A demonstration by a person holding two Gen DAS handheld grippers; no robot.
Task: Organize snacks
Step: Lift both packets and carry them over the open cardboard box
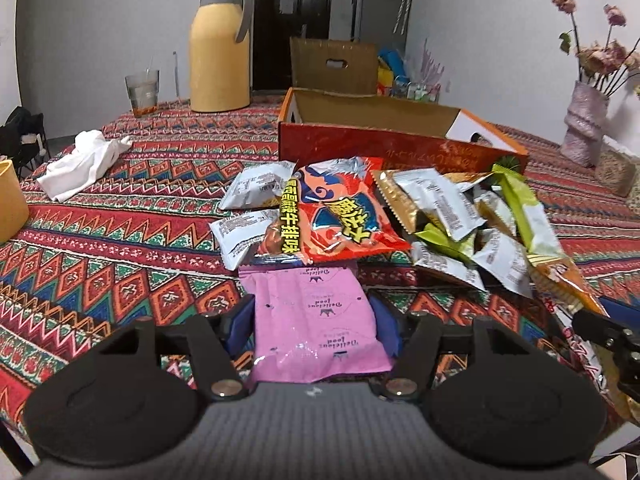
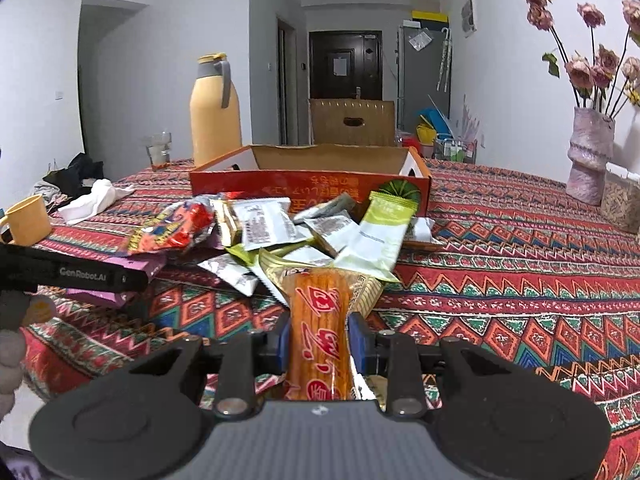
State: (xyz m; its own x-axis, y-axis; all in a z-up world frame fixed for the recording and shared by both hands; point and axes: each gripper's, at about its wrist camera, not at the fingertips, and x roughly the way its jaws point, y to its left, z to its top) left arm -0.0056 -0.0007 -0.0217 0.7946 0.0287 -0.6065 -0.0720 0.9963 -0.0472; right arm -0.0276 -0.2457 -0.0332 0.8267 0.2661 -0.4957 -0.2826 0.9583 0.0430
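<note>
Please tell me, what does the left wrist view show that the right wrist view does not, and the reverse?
Only the left wrist view shows the left claw closed on the pink packet. Only the right wrist view shows the right claw closed on the orange snack stick, and the whole yellow cup. Both show the red box, the heap of snack packets, the yellow thermos, the white cloth and the vase of flowers.
</note>
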